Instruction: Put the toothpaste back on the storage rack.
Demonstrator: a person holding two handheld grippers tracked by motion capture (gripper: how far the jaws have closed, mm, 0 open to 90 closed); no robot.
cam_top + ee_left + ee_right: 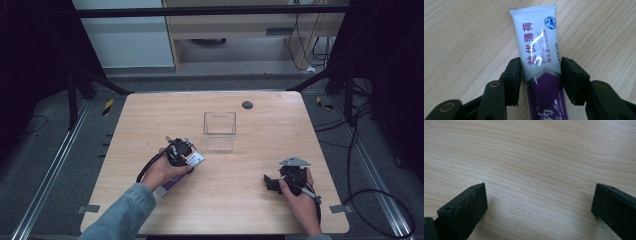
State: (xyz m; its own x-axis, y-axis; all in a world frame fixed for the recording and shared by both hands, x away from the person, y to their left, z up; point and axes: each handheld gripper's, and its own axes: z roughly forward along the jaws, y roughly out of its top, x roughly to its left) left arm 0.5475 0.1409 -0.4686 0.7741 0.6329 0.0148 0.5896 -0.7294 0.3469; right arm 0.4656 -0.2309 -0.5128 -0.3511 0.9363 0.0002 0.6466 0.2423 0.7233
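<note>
Left gripper view: tube (540,60) between tongs (540,80).

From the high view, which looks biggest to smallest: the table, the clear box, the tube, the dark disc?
1. Table
2. Clear box
3. Tube, partly hidden under the left hand-held gripper, so its place is unsure
4. Dark disc

- High view: table (250,200) evenly lit from overhead; surroundings dark at 9 and 3 o'clock.
- Tube (537,50) shows glare streaks; sharp focus.
- Right gripper view: jaws soft-edged, faint shadows.
</note>
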